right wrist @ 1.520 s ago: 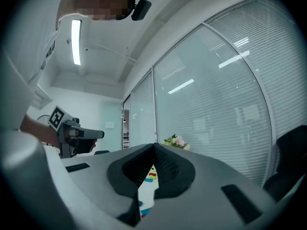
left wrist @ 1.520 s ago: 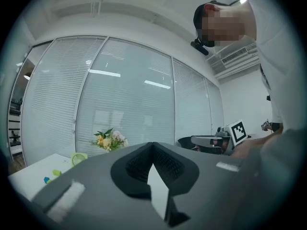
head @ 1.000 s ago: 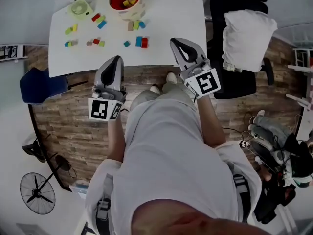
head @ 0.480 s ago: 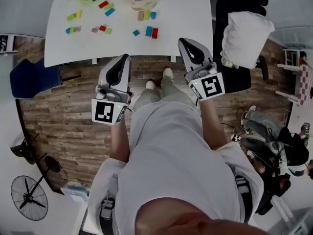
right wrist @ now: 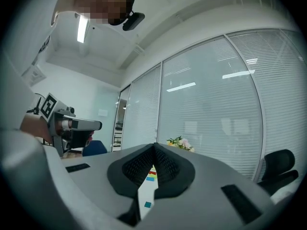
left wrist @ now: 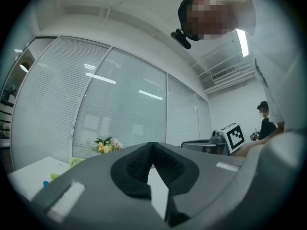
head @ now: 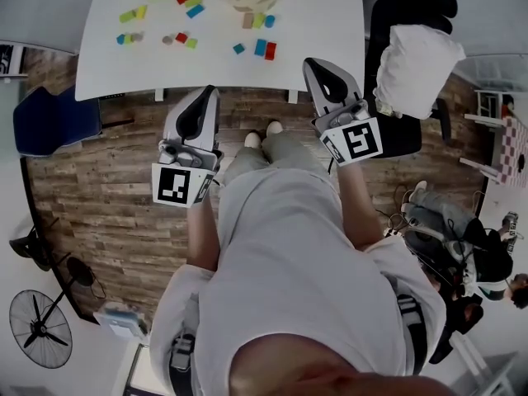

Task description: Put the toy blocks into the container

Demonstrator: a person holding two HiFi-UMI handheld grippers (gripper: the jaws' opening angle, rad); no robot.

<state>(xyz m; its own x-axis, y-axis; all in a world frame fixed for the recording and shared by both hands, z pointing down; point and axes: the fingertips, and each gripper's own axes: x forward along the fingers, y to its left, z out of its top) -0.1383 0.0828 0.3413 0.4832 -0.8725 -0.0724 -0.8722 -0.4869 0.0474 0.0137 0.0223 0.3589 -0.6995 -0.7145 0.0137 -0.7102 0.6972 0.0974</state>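
Head view first: both grippers are held out level in front of me, short of the white table [head: 318,23] and above the wood-plank floor [head: 107,196]. The left gripper [head: 206,97] has its jaws pressed together with nothing between them, and the right gripper [head: 316,66] is the same, pads meeting, empty.

The toy blocks are all ahead, scattered across the tabletop. The blue and red pair [head: 265,49] sits closest to the near edge, just ahead and inboard of my right gripper, so that hand has the shorter reach. Their long sides seem to run away from me, though they are too small here to be sure. A looser group of green, yellow and red blocks [head: 188,7] lies farther off, toward the left gripper's side.

The container [head: 252,0], a bowl with a red inside, stands at the far middle, beyond every loose block, with a few yellow pieces already in it.

Around me: a blue chair [head: 49,122] on the left, a black office chair carrying a white pillow [head: 417,60] on the right, and slatted glass walls ahead.
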